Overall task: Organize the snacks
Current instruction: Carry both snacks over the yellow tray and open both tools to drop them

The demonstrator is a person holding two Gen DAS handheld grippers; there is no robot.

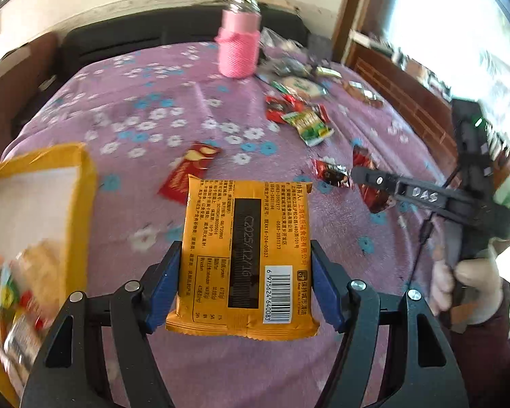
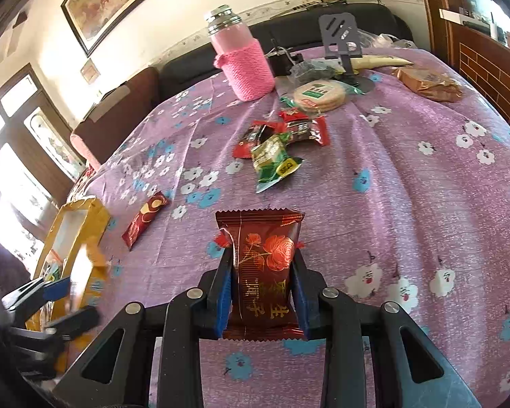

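Observation:
In the left wrist view my left gripper (image 1: 245, 250) is shut on an orange snack packet (image 1: 246, 238), its blue pads pressing both side edges, barcode side up, above the purple cloth. A yellow box (image 1: 83, 183) with several snacks inside sits just left of it. In the right wrist view my right gripper (image 2: 263, 260) is shut on a dark red packet with a rose print (image 2: 267, 255). The left gripper (image 2: 59, 301) shows blurred at lower left with the orange packet (image 2: 88, 272) by the yellow box (image 2: 97, 216). The right gripper (image 1: 369, 176) appears at mid right.
Loose snacks lie on the flowered purple tablecloth (image 2: 408, 170): a red packet (image 2: 146, 219), a green packet (image 2: 275, 163), red-black packets (image 2: 290, 129), a round cracker pack (image 2: 319, 95), a brown packet (image 2: 428, 83). A pink knit-sleeved bottle (image 2: 246, 64) and a phone stand (image 2: 340, 35) stand at the back.

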